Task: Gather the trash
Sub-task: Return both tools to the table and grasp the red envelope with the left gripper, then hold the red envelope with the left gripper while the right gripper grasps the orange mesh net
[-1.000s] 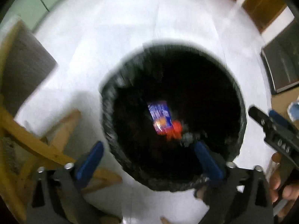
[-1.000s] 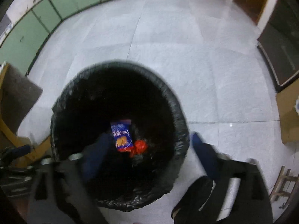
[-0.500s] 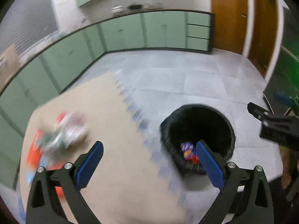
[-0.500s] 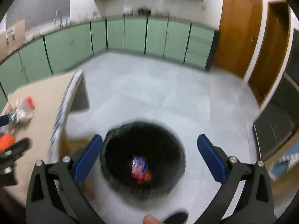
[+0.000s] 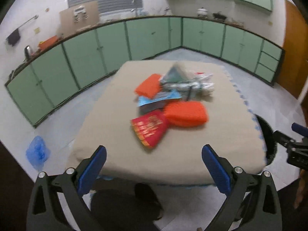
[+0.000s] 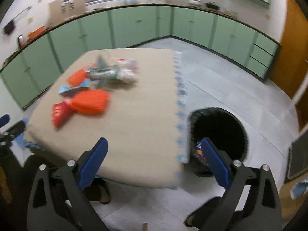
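Note:
A pile of trash lies on the beige table [image 5: 119, 134]: a red packet [image 5: 149, 128], an orange pack [image 5: 185, 113], a second orange pack [image 5: 148, 85], a blue wrapper [image 5: 154, 99] and clear crumpled wrappers [image 5: 192, 80]. The pile also shows in the right wrist view, with the red packet [image 6: 58, 113] and orange pack [image 6: 90, 101]. My left gripper [image 5: 154, 160] is open and empty at the table's near edge. My right gripper [image 6: 153, 154] is open and empty over the table's near right corner. The black-lined bin [image 6: 219, 127] stands on the floor right of the table, with a wrapper [image 6: 199, 151] inside.
Green cabinets [image 5: 154, 36] line the far walls. A blue bag [image 5: 37, 152] lies on the floor at left. A wooden door [image 6: 290, 53] is at right. The other gripper shows at the right edge of the left wrist view [image 5: 294, 146]. The tablecloth's blue fringe [image 6: 180, 104] hangs beside the bin.
Both grippers have swung up and left from above the bin to face the table. The trash pile has come into view ahead; the bin now sits at the right.

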Tool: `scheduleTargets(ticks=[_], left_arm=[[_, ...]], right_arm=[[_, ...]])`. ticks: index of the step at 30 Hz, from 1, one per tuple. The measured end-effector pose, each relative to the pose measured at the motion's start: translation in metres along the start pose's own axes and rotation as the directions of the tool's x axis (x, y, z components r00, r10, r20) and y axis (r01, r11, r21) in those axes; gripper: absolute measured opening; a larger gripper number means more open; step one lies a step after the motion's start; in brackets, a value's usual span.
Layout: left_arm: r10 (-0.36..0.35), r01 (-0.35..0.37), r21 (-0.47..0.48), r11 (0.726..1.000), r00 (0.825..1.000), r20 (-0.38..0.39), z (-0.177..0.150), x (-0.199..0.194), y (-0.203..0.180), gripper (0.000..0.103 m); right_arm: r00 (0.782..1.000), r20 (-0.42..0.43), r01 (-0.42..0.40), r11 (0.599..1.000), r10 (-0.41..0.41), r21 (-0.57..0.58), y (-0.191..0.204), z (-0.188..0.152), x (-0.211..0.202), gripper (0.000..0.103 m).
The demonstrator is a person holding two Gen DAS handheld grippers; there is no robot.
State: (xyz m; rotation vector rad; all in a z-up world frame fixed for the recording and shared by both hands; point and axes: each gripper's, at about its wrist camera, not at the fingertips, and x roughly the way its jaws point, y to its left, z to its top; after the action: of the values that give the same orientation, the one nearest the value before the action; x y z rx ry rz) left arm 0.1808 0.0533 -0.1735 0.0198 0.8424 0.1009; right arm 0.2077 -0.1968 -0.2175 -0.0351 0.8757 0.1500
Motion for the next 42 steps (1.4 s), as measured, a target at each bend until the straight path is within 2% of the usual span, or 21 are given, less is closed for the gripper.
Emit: scheduleTargets(ticks=[2, 5, 9, 12, 17, 22, 24, 25, 26, 32, 42], left_arm=[[-0.027, 0.026, -0.037, 0.999, 0.999, -0.029, 0.001, 0.012, 0.013, 0.097], [-0.011, 0.01, -0.021, 1.0, 0.999, -0.037, -0.001, 0.028, 0.016, 0.097], [-0.043, 0.042, -0.021, 0.999, 0.997, -0.058, -0.007, 0.052, 0.015, 0.096], [-0.036, 0.035, -0.015, 0.999, 0.997, -0.072, -0.007, 0.07, 0.014, 0.09], [-0.068, 0.062, -0.048, 0.997, 0.989, -0.133, -0.01, 0.107, 0.022, 0.07], [-0.081, 0.074, -0.05, 0.996, 0.984, -0.16, -0.017, 0.133, 0.02, 0.067], [-0.087, 0.079, -0.054, 0.995, 0.979, -0.182, -0.02, 0.145, 0.02, 0.056], [-0.089, 0.08, -0.058, 0.995, 0.978, -0.188, -0.02, 0.149, 0.021, 0.042], [-0.094, 0.084, -0.062, 0.995, 0.977, -0.191, -0.021, 0.152, 0.021, 0.024], [-0.113, 0.106, -0.068, 0.992, 0.987, -0.118, -0.018, 0.14, 0.029, 0.007], [-0.114, 0.11, -0.059, 0.992, 0.992, -0.058, -0.003, 0.109, 0.038, 0.003]], right_arm=[[0.999, -0.012, -0.032, 1.0, 0.032, -0.002, 0.007, 0.008, 0.006, 0.093], [0.999, -0.004, -0.048, 0.999, 0.048, -0.007, 0.02, 0.017, 0.014, 0.093], [0.998, -0.03, -0.052, 0.998, 0.05, -0.041, 0.033, 0.02, 0.032, 0.093], [0.997, -0.046, -0.061, 0.997, 0.058, -0.051, 0.037, 0.027, 0.05, 0.093], [0.994, -0.073, -0.08, 0.995, 0.076, -0.053, 0.038, 0.035, 0.075, 0.093], [0.992, -0.093, -0.092, 0.994, 0.087, -0.059, 0.041, 0.036, 0.093, 0.093], [0.991, -0.1, -0.097, 0.994, 0.091, -0.056, 0.042, 0.034, 0.098, 0.093], [0.99, -0.103, -0.097, 0.994, 0.091, -0.057, 0.043, 0.033, 0.1, 0.093], [0.99, -0.109, -0.097, 0.993, 0.09, -0.061, 0.045, 0.032, 0.102, 0.093], [0.989, -0.123, -0.098, 0.991, 0.086, -0.094, 0.054, 0.03, 0.106, 0.093], [0.988, -0.109, -0.127, 0.982, 0.112, -0.142, 0.078, 0.035, 0.101, 0.093]])
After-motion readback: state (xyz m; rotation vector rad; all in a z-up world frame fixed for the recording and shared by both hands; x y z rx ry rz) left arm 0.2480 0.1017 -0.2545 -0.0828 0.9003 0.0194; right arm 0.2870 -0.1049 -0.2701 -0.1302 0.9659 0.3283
